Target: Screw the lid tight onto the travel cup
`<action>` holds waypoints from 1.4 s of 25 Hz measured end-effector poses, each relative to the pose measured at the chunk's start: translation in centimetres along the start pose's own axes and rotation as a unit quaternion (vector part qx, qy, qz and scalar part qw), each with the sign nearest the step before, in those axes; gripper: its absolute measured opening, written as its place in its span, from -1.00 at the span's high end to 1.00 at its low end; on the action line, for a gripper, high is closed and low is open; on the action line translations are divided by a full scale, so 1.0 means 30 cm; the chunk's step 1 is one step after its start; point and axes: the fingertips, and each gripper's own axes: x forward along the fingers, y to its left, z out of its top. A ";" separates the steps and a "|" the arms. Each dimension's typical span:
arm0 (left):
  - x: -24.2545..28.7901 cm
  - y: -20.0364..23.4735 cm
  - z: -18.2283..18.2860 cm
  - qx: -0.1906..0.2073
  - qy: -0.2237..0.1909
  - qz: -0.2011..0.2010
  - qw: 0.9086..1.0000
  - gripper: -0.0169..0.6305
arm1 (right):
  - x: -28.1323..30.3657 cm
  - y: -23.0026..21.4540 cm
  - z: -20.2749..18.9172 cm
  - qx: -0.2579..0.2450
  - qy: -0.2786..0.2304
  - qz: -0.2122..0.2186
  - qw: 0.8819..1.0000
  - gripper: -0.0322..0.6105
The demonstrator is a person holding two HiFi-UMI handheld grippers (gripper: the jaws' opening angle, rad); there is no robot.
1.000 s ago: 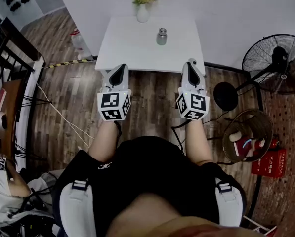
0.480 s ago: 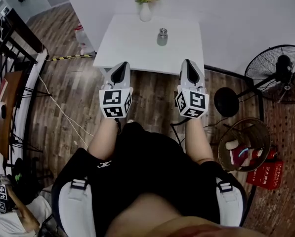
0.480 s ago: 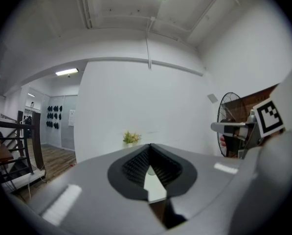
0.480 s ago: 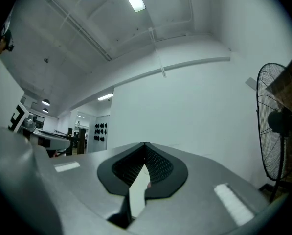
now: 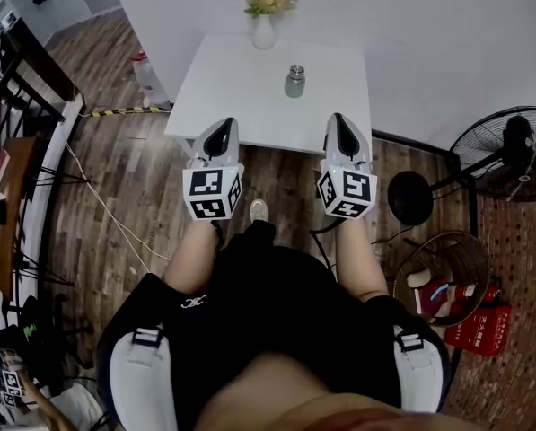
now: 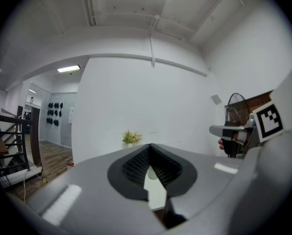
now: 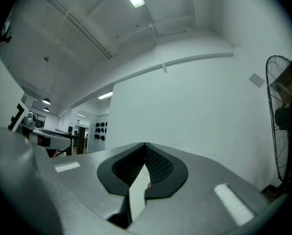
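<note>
Travel cup upright on the white table, a little past the middle of it and just on the near side of a white vase with yellow-green flowers. Metal body with a darker lid sitting on top; too small in the head view to tell how far screwed down. Nothing touching the cup. Left gripper and right gripper held side by side and pointing toward the table, tips about at its near edge, marker cubes toward the person. Cup well apart from both, in line with the gap between them and somewhat closer to the right one. Jaws of the left gripper closed together at the tips, with nothing gripped. Jaws of the right gripper also closed together and empty. Plain white wall ahead in both gripper views, with the flowers visible in the left one. Dark wooden floor under the arms. Standing fan at the right, and nearer to the person a round basket beside a red box.
</note>
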 end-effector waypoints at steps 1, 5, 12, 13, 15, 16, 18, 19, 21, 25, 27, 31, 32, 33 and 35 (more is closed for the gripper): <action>0.023 0.006 -0.004 -0.001 0.001 -0.001 1.000 0.79 | 0.019 -0.003 -0.005 -0.001 0.000 0.001 1.000 0.90; 0.136 0.014 -0.026 -0.010 0.007 -0.012 1.000 0.79 | 0.109 -0.035 -0.027 -0.004 0.001 0.000 1.000 0.90; 0.346 0.069 -0.020 -0.021 0.017 -0.023 0.999 0.79 | 0.302 -0.090 -0.049 -0.010 0.009 -0.004 1.000 0.90; 0.380 0.084 -0.024 -0.025 0.020 -0.025 0.999 0.79 | 0.333 -0.096 -0.055 -0.011 0.011 -0.005 1.000 0.90; 0.451 0.108 -0.027 -0.028 0.025 -0.031 0.999 0.78 | 0.395 -0.112 -0.065 -0.012 0.014 -0.009 1.000 0.90; 0.488 0.116 -0.024 -0.028 0.027 -0.036 0.999 0.78 | 0.427 -0.124 -0.067 -0.013 0.015 -0.013 1.000 0.90; 0.567 0.132 -0.014 -0.026 0.027 -0.044 0.998 0.78 | 0.493 -0.151 -0.073 -0.014 0.015 -0.019 1.000 0.90; 0.607 0.141 -0.008 -0.025 0.026 -0.047 0.998 0.79 | 0.529 -0.164 -0.078 -0.014 0.015 -0.022 1.000 0.90; 0.686 0.158 -0.002 -0.026 0.026 -0.052 0.998 0.79 | 0.601 -0.186 -0.099 -0.012 0.020 -0.025 0.999 0.90; 0.820 0.181 -0.012 -0.024 0.034 -0.066 0.997 0.78 | 0.731 -0.209 -0.148 -0.011 0.033 -0.024 0.999 0.90; 0.870 0.189 -0.024 -0.019 0.039 -0.075 0.996 0.78 | 0.784 -0.217 -0.170 -0.012 0.037 -0.023 0.999 0.90; 0.939 0.193 -0.053 -0.017 0.047 -0.082 0.995 0.78 | 0.848 -0.249 -0.209 -0.012 0.047 -0.018 0.999 0.90; 0.950 0.190 -0.057 -0.018 0.048 -0.080 0.995 0.78 | 0.856 -0.262 -0.213 -0.012 0.049 -0.014 0.999 0.90; 0.958 0.187 -0.060 -0.019 0.049 -0.078 0.996 0.78 | 0.862 -0.274 -0.217 -0.012 0.051 -0.009 0.999 0.90; 0.972 0.177 -0.068 -0.016 0.054 -0.072 0.996 0.78 | 0.873 -0.300 -0.227 -0.012 0.056 0.002 0.998 0.90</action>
